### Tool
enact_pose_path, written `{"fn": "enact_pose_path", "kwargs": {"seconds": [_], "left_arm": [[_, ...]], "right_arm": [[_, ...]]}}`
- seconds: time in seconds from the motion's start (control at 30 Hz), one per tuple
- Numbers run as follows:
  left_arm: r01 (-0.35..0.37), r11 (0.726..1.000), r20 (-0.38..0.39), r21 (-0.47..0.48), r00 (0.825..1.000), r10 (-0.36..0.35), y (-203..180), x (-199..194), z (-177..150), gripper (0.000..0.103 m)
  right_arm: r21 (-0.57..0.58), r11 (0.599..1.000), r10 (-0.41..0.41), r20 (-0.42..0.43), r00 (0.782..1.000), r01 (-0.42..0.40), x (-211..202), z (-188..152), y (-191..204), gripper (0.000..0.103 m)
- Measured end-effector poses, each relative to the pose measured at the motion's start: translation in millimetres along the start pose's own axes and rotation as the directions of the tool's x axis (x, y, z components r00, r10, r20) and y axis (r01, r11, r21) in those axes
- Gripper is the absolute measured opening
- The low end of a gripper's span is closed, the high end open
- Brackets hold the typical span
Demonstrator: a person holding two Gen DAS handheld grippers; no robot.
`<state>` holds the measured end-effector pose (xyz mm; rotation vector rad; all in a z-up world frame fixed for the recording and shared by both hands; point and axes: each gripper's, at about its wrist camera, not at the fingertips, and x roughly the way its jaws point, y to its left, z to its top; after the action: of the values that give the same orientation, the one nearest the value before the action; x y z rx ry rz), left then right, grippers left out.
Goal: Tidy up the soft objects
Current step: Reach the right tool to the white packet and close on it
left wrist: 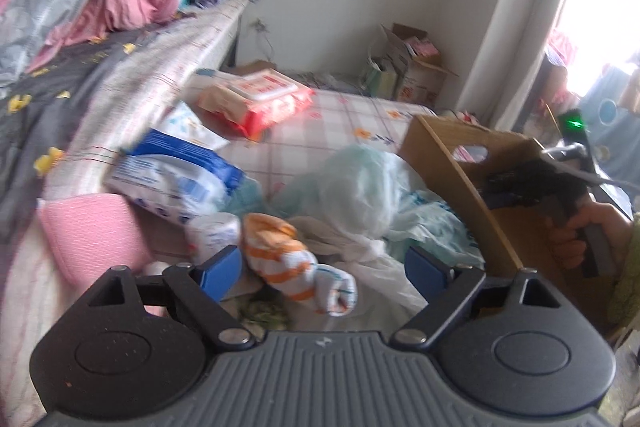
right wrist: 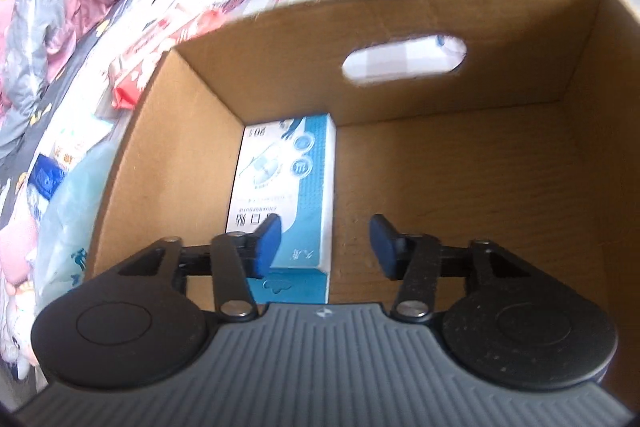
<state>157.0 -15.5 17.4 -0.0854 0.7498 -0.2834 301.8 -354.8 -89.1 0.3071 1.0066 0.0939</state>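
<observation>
Though rolled, orange-striped white sock (left wrist: pixel 294 269)

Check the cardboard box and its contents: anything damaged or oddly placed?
The cardboard box has a ragged, torn top rim on its far wall. Inside, only a blue-and-white carton lies flat against the left wall, a rigid item rather than a soft one.

Lighting: daylight, bright, entering from a window (left wrist: pixel 592 27) at right in the left wrist view, blown out to white glare there. Shadows soft. Cardboard box (right wrist: pixel 440 155) interior evenly lit, its handle hole overexposed. Quality: fisheye bending and dark corner vignetting in both views; motion blur on bedding (left wrist: pixel 100 67); background soft.
</observation>
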Motion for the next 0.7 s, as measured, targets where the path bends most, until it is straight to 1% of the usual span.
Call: {"fn": "enact_pose_path", "kwargs": {"seconds": [0.13,0.23,0.3,0.37,0.47,0.57,0.63,0.7], "left_arm": [[-0.019,1.000,0.016,-0.024,1.000,0.019,13,-10,-1,0.091],[-0.027,0.999,0.025,-0.043,0.999,0.028,21,-15,-3,0.092],[-0.033,0.998,0.032,-0.052,0.999,0.035,26,-18,-4,0.092],[-0.035,0.998,0.045,-0.058,0.998,0.038,32,-21,-4,0.092],[-0.043,0.998,0.066,-0.056,0.997,0.047,39,-24,1,0.092],[-0.077,0.997,0.087,-0.019,0.993,0.078,47,-26,17,0.092],[-0.103,0.995,0.106,0.011,0.989,0.101,55,-23,35,0.092],[-0.128,0.991,0.107,0.035,0.987,0.124,67,-15,57,0.092]], "right_arm": [[0.013,1.000,-0.015,0.068,0.998,0.014,-28,4,3,0.053],[-0.009,1.000,-0.018,0.129,0.991,0.019,-56,6,15,0.053],[-0.036,0.999,0.003,0.169,0.986,0.003,-73,7,22,0.053],[-0.059,0.998,0.043,0.200,0.979,-0.032,-87,9,35,0.054],[-0.082,0.990,0.130,0.212,0.969,-0.114,-108,14,62,0.054],[-0.069,0.964,0.265,0.165,0.950,-0.257,-110,25,96,0.055],[-0.028,0.934,0.356,0.111,0.928,-0.355,-105,36,120,0.055],[0.038,0.897,0.439,0.050,0.897,-0.441,-91,48,142,0.055]]}}
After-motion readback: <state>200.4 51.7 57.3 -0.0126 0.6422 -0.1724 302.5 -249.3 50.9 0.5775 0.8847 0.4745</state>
